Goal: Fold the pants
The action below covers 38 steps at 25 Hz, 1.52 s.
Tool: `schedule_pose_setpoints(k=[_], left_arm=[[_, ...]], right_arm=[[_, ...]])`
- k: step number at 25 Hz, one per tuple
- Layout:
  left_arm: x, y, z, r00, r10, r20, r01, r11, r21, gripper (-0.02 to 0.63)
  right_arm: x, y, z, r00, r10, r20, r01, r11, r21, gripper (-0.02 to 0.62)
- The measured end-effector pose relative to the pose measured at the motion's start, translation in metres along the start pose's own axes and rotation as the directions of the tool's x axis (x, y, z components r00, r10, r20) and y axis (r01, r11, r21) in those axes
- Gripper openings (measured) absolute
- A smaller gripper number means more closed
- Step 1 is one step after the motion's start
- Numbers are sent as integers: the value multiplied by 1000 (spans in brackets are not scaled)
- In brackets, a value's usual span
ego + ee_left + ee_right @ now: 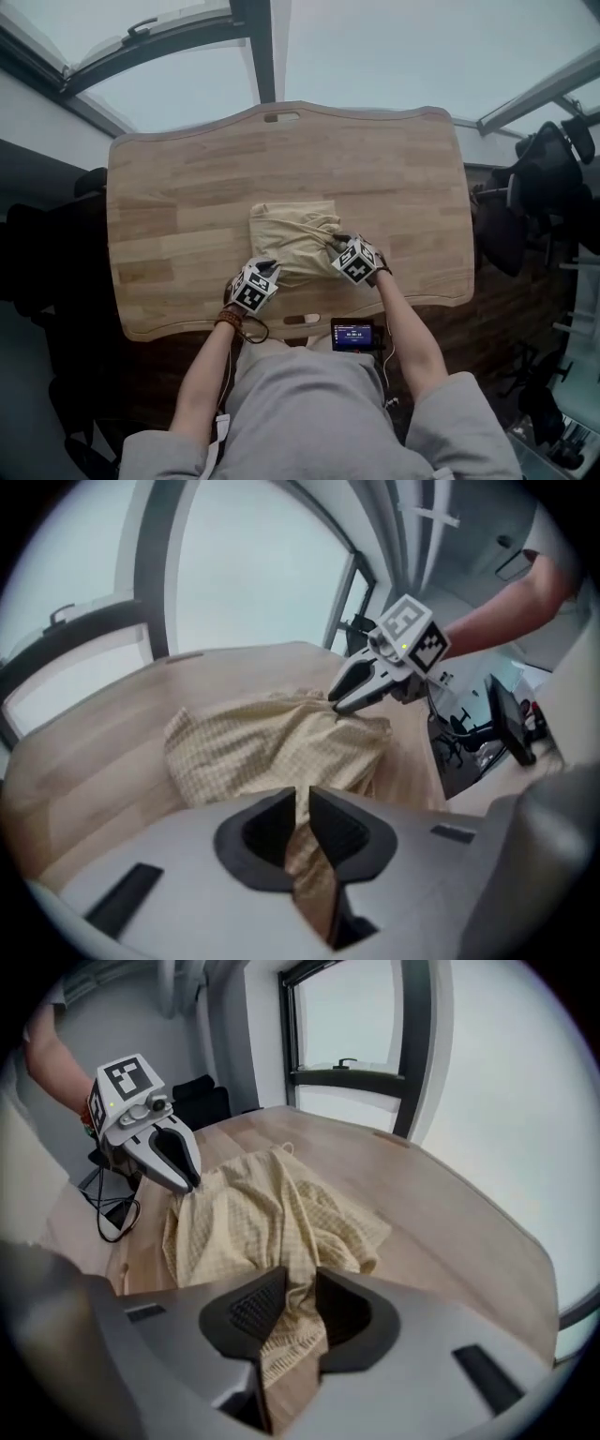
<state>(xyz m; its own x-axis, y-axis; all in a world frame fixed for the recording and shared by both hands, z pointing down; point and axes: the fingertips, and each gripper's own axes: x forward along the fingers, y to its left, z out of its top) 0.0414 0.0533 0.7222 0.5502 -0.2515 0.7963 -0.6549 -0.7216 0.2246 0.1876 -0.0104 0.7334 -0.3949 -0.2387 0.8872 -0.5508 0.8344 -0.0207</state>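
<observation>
Left tongs (305,808) and right tongs (292,1302), both narrowed, each pinch a fold of the tan pants (291,239).

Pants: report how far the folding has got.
Done: the pants are gathered into a rumpled, roughly square bundle on the table. In hand: left gripper and right gripper each pinch its near edge. Remaining: laying that edge over and smoothing, I'd judge.

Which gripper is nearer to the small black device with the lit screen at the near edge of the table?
Right. The right gripper grips the pants just beyond the device; the left gripper grips them farther to its left.
</observation>
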Motion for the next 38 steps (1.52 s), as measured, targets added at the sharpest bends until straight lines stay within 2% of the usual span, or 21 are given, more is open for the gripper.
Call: schedule_pose_setpoints(k=[2,3,4,5,6,7,10,11,12,13,14,17,19,21,22,25,26,33,38], left_arm=[[-34,8,29,995,25,95,-28,999,27,48],[-55,16,52,985,54,165,-59,998,25,48],[-77,26,78,964,94,247,-100,995,14,48],[-100,36,107,932,141,334,-148,989,-6,48],[-124,45,137,886,191,422,-195,980,-34,48],[-149,52,165,828,241,506,-241,968,-67,48],[-220,63,232,611,374,698,-364,915,-172,46],[-237,63,245,554,401,730,-391,899,-197,45],[-249,60,255,514,415,751,-406,889,-213,39],[-256,56,262,490,417,765,-410,885,-219,35],[-259,50,266,477,410,777,-406,887,-219,32],[-263,29,271,436,367,822,-413,893,-179,29],[-259,17,267,428,336,839,-459,880,-119,23],[-254,11,258,440,327,836,-490,868,-81,20],[-251,10,252,453,333,827,-488,869,-83,15],[-239,15,231,520,362,774,-438,890,-122,9],[-236,17,225,534,366,762,-434,892,-124,9],[-226,25,208,589,346,731,-432,899,-78,9],[-224,32,206,610,336,718,-426,903,-61,9]], right_arm=[[-30,-16,21,997,-35,62,34,999,15,100],[-50,-27,36,990,-68,120,64,997,38,98],[-72,-38,55,975,-111,191,100,993,69,93],[-97,-47,76,950,-161,269,136,985,109,83],[-123,-54,98,912,-212,350,167,974,155,69],[-149,-58,121,864,-261,431,190,961,201,48],[-221,-51,182,685,-367,629,219,927,303,20],[-238,-46,198,634,-395,665,227,917,328,19],[-251,-39,210,594,-418,687,236,907,348,17],[-260,-32,220,565,-436,701,243,899,364,14],[-266,-25,227,546,-446,709,245,895,373,11],[-268,-3,236,525,-441,728,229,897,378,6],[-265,8,234,523,-442,729,232,897,377,5],[-259,14,224,534,-460,710,255,888,383,5],[-256,15,217,543,-473,694,263,880,394,3],[-251,15,197,558,-501,661,257,862,437,3],[-251,13,190,559,-512,652,253,854,455,3],[-250,-1,149,562,-597,573,270,787,555,3],[-255,-16,127,547,-648,531,260,734,628,3]])
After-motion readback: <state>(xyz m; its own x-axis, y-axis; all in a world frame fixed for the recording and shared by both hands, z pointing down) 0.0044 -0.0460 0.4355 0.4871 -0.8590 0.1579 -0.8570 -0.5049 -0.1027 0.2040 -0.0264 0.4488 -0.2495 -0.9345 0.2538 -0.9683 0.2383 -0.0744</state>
